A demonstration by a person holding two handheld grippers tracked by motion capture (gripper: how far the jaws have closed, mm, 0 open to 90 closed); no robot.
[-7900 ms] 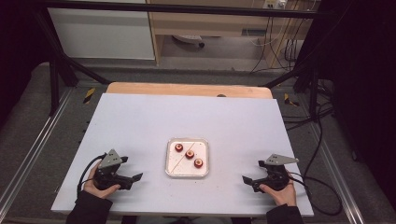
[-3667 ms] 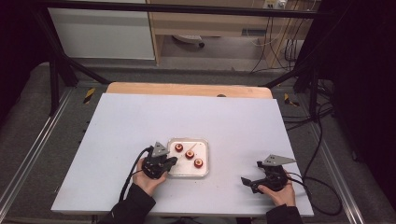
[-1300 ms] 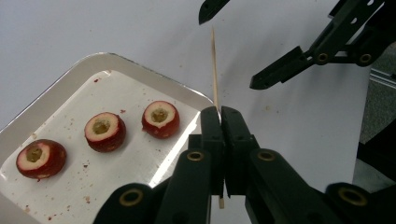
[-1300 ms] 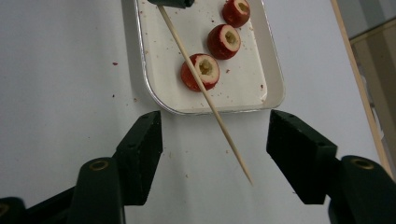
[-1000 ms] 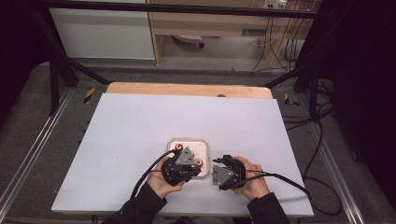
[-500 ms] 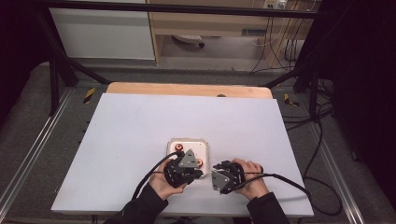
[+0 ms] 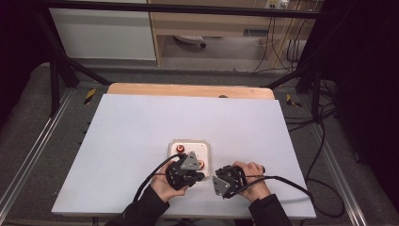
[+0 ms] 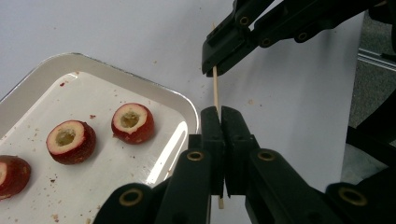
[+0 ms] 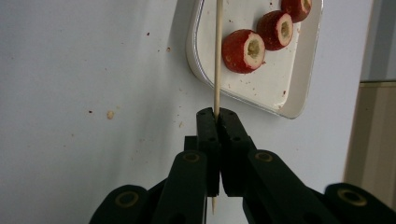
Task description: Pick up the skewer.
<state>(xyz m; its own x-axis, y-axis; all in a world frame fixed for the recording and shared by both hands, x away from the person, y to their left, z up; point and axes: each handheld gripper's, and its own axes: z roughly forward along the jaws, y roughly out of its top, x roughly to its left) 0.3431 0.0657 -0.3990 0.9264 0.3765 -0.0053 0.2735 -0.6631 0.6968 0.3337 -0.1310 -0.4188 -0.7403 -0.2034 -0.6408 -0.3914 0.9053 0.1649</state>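
1. Your left claw point(image 8: 219, 112) is clamped on the skewer point(image 8: 215, 88), just off the tray point(image 8: 140, 79) edge, above the bench point(image 7: 141, 127).
2. Your right claw point(image 9: 215, 114) has just closed and pinches the same skewer.
3. Cored red fruit pieces point(image 8: 133, 122) lie in the tray.

The table point(image 7: 141, 141) has a pale, matte top, with a strip of bare wood along its far edge; a white tray point(image 7: 189, 147) with rounded corners lies flat on it, near the front edge and about midway across; small reddish and tan crumbs point(image 9: 110, 114) are scattered on the surface just beside the tray; a black cable point(image 7: 291, 181) trails over the table's right front part.
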